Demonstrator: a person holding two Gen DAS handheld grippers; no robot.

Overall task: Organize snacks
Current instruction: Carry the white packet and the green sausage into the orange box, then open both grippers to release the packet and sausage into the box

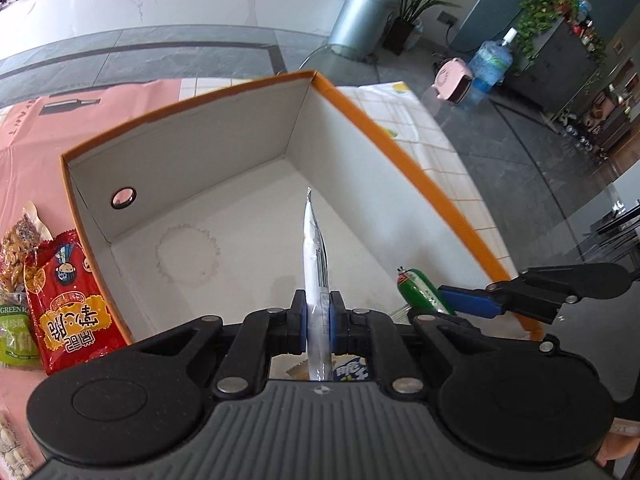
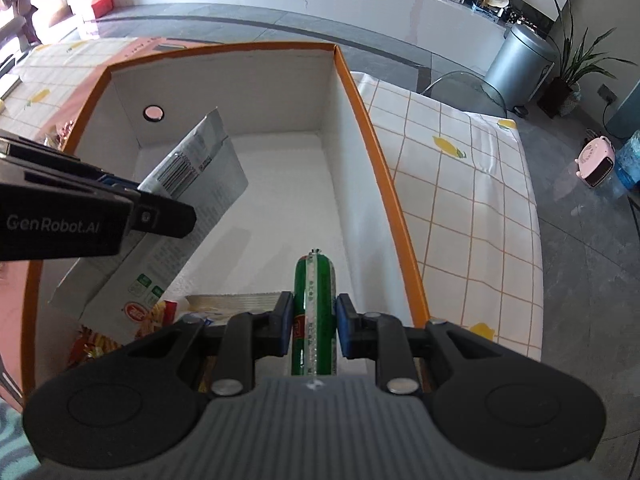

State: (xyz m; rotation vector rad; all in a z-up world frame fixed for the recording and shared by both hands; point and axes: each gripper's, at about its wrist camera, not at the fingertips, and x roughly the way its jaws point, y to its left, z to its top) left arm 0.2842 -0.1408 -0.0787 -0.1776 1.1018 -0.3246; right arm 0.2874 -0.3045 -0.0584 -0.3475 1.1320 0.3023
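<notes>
The worktop (image 2: 472,200) wears two cloths — a white one with an orange grid and lemon prints (image 2: 460,168) on one side, a pink one (image 1: 36,152) on the other. An orange-rimmed box (image 1: 400,152) stands on them. Just beside its outer wall, on the pink cloth, lie snack packets — a red one (image 1: 72,304), a green one (image 1: 16,336) and a bag of brown nuts (image 1: 18,248).

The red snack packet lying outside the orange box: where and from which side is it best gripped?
Probably by an upper corner of the red snack packet, coming from above. It lies flat on the pink cloth, overlapping the neighbouring snacks, close against the box wall, so side approaches look blocked, and a thin edge suits a closing claw.
</notes>
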